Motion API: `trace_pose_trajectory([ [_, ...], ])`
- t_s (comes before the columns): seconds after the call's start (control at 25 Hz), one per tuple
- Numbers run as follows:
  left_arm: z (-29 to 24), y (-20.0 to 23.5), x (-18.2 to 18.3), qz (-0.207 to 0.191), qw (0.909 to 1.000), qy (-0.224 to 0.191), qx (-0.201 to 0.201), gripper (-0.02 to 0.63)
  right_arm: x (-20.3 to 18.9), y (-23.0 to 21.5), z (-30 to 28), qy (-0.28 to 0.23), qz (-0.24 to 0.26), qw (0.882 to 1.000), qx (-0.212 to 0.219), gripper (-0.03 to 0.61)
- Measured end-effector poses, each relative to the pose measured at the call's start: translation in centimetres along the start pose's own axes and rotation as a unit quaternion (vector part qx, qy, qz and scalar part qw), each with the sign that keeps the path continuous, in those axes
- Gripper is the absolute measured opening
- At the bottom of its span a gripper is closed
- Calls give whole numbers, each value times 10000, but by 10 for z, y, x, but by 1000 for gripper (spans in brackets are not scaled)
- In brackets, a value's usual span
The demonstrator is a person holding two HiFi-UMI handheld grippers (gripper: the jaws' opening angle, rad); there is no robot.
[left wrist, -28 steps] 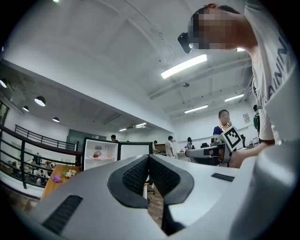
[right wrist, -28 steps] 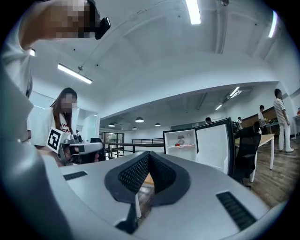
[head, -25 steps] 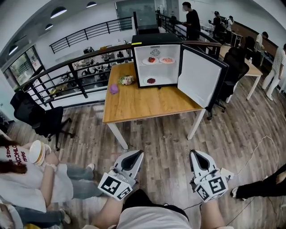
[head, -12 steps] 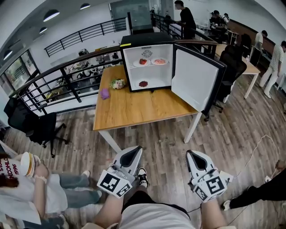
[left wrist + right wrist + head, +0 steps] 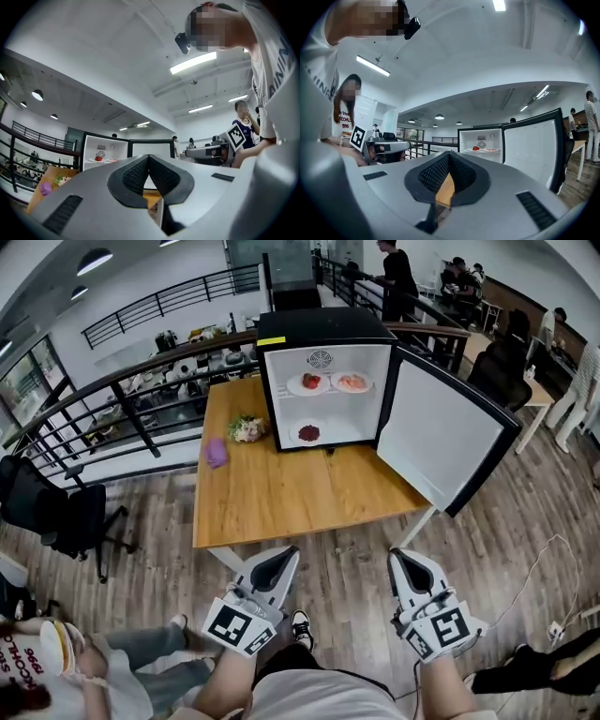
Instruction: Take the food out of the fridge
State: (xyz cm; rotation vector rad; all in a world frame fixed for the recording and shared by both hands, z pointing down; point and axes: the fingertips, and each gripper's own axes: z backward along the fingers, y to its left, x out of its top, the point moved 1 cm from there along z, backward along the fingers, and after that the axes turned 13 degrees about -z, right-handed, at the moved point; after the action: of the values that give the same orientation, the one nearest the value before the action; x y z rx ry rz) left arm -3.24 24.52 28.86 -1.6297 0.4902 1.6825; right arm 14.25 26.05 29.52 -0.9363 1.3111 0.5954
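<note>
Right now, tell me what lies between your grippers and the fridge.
In the head view: a strip of wooden floor, then bare tabletop up to the fridge.

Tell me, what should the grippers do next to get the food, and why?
Probably move closer and reach toward the open fridge. The left gripper and right gripper are short of the table, jaws together and empty, while the food plates sit on the fridge shelves at the table's far end.

- The left claw [image 5: 148,158] has its jaws together, with nothing between them.
- Behind it the open fridge [image 5: 105,146] stands on the tabletop [image 5: 149,197], with a plate [image 5: 98,160] on its shelf.
</note>
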Motion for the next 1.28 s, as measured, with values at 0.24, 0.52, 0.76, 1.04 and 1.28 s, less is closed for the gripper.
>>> trace_pose_trajectory([
  [0.24,-21,109,-27,12,9997,79,236,8,10,-8,-114,128,99,9999,40,18],
  [0.52,-52,182,-53,120,9996,160,211,8,5,-27,-199,286,-93,9995,-8,18],
  [0.76,-84,200,-66,199,9996,194,59,8,8,-50,-236,338,-166,9993,11,18],
  [1.04,-131,209,-66,178,9994,177,253,8,20,-101,-263,243,-219,9993,185,18],
  [1.28,-191,194,-67,43,9983,313,487,8,35,-168,-269,183,-397,9987,273,18],
])
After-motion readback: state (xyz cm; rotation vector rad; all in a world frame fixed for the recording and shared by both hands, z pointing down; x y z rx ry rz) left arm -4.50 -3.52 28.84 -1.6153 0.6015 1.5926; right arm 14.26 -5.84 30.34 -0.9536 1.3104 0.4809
